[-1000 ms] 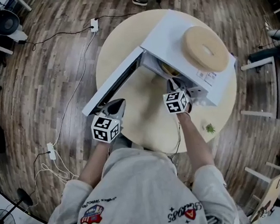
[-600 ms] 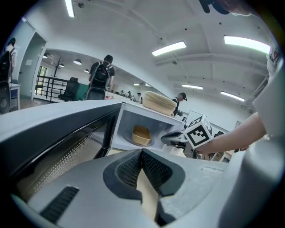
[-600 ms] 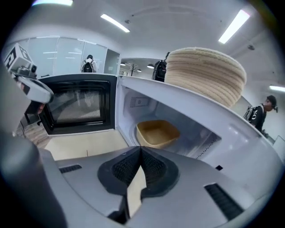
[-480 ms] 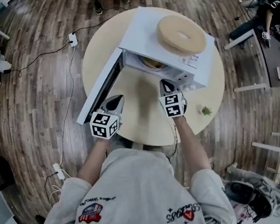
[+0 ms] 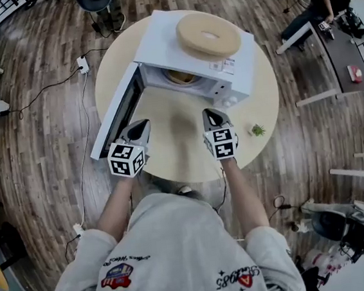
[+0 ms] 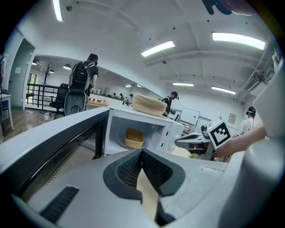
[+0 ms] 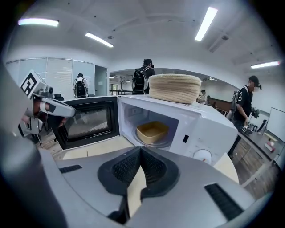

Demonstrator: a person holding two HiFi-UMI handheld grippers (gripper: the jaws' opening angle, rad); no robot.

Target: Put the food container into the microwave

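Already inside the microwave (image 7: 209,129), well back from its mouth: the food container (image 7: 152,132), upright, touched by nothing. Looks placed, then.

Just in front, over the bare table (image 5: 175,142): the right gripper (image 5: 210,113), a second ago with its tip at the mouth of the microwave, now drawn back toward the body and well apart from it. Jaws pressed together tip to tip, nothing between them. Same for the left gripper (image 5: 142,124): closed on nothing, beside the free end of the door (image 5: 116,119), likewise eased back a little. Door wide open, swung out to the left. Points to a finished putting-in, with perhaps only the door left to swing shut, a job for the left side at a guess.

From the head view, only a sliver of the container under the microwave's roof, plus a round woven mat (image 5: 208,35) on top and a small green sprig (image 5: 257,130) on the table to the right. From the right gripper view, straight into the cavity: the whole container, and the dial (image 7: 202,155) beside it. From the left gripper view, the door close and nearly edge-on, the container farther in, the other gripper off to the right.
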